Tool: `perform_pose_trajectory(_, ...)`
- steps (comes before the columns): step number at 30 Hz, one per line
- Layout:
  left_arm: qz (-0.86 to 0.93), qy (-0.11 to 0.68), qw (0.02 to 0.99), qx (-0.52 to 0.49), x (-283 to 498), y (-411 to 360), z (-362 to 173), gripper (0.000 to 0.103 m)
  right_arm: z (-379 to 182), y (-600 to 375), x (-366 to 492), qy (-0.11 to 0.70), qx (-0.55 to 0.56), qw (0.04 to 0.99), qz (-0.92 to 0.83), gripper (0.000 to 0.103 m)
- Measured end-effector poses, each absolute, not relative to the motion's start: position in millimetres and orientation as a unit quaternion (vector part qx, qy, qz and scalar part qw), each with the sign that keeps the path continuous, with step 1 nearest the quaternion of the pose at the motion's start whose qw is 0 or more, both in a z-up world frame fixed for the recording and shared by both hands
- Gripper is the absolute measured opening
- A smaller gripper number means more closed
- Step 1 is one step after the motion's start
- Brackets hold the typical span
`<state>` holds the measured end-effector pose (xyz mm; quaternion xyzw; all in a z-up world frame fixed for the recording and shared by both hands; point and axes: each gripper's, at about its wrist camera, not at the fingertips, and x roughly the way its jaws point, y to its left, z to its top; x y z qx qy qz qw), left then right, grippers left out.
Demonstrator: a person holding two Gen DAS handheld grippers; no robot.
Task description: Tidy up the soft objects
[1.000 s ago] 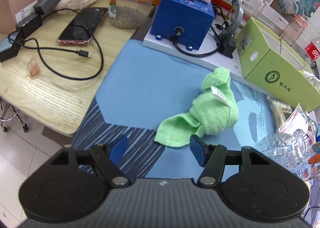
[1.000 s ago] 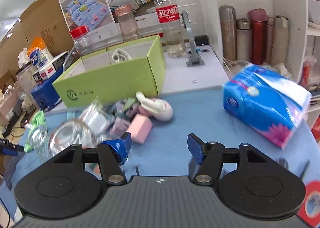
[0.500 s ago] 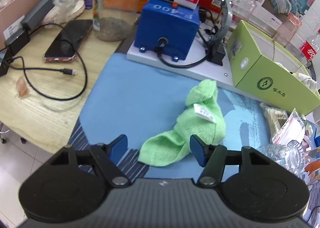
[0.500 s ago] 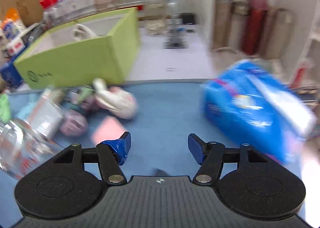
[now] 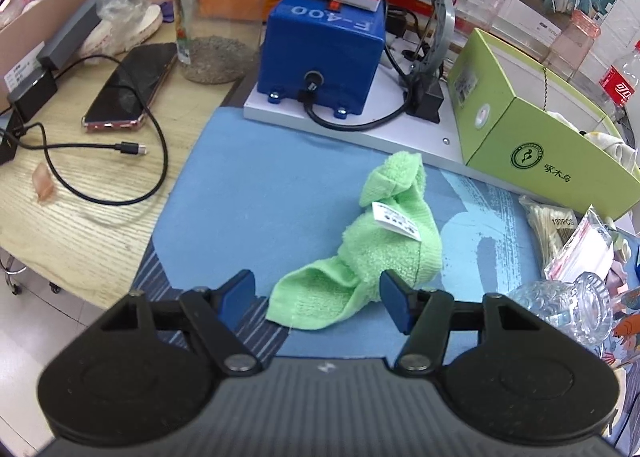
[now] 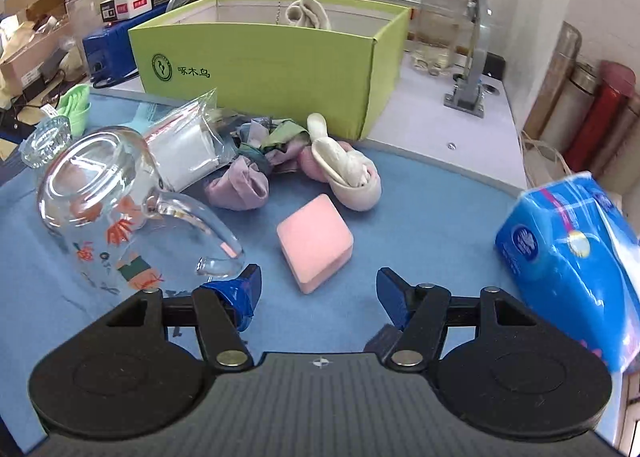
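Note:
A crumpled green towel (image 5: 372,245) with a white tag lies on the blue mat (image 5: 248,193). My left gripper (image 5: 318,295) is open, its fingers on either side of the towel's near end. My right gripper (image 6: 318,289) is open just short of a pink sponge block (image 6: 314,241). Beyond it lie rolled cream socks (image 6: 346,173), a mauve sock ball (image 6: 240,185) and bundled cloths (image 6: 276,137). The open green box (image 6: 280,69) holds a cream sock (image 6: 308,13); the box also shows in the left wrist view (image 5: 536,145).
A glass mug (image 6: 116,217) lies on its side left of my right gripper, by a plastic bag (image 6: 188,149). A blue tissue pack (image 6: 572,253) lies at the right. A blue machine (image 5: 324,53), phone (image 5: 128,89) and cable (image 5: 100,161) lie beyond the mat.
My left gripper has moved left so that the towel's near end now lies between its fingers. My right gripper has swung left and down toward the pink sponge.

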<state>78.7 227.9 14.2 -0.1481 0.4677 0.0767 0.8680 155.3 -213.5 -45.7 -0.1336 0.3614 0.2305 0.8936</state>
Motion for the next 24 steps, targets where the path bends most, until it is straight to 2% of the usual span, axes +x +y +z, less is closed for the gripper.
perform_pose_trajectory(3,0.074,0.466,0.871,-0.139,79.3,223.5,15.8,0.062,-52.0,-215.5,165.9,0.368,-0.14,0.892,0.222,0.049)
perform_pose_trajectory(10,0.062,0.465,0.875,-0.121,92.3,213.3,19.0,0.062,-47.7,-248.3,158.6,0.369,-0.06,0.914,0.156,0.05)
perform_pose_trajectory(16,0.053,0.463,0.879,-0.105,97.2,203.0,24.1,0.062,-45.9,-218.5,160.3,0.337,-0.152,0.904,0.214,0.051)
perform_pose_trajectory(21,0.051,0.469,0.877,-0.086,99.1,205.7,17.9,0.062,-53.9,-218.8,187.9,0.355,-0.143,0.894,0.234,0.051)
perform_pose_trajectory(23,0.039,0.47,0.879,-0.076,102.5,205.9,16.7,0.069,-54.7,-222.0,188.5,0.36,-0.126,0.894,0.234,0.052)
perform_pose_trajectory(24,0.035,0.468,0.881,-0.066,104.9,205.1,16.1,0.076,-55.4,-223.0,187.9,0.36,-0.117,0.896,0.232,0.052)
